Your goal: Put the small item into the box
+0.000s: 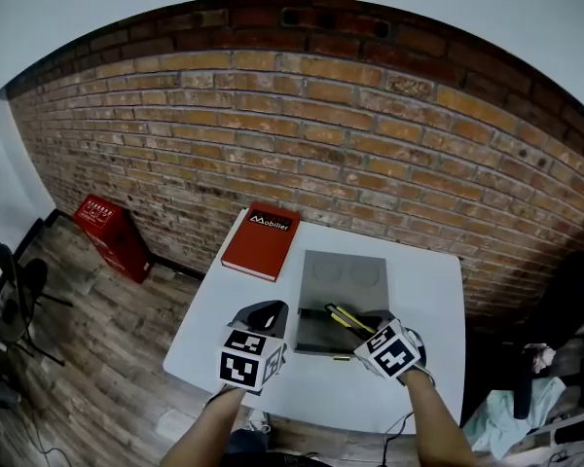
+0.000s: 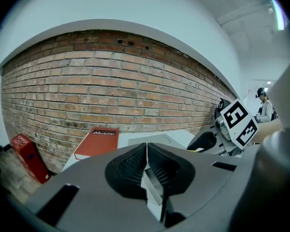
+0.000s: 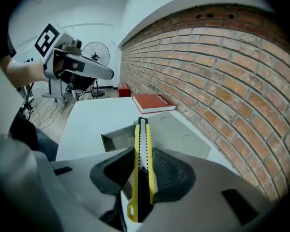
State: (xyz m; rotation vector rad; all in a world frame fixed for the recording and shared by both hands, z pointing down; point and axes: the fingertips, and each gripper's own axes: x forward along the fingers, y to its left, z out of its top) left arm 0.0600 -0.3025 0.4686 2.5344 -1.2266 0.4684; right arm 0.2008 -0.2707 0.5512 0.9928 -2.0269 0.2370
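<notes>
Yellow knife (image 3: 142, 153) clamped between right jaws

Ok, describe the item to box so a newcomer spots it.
On the white table by the brick wall, find the grey box beside the red book. Over it the right tongs grip a box cutter, the only slim yellow thing there.
</notes>
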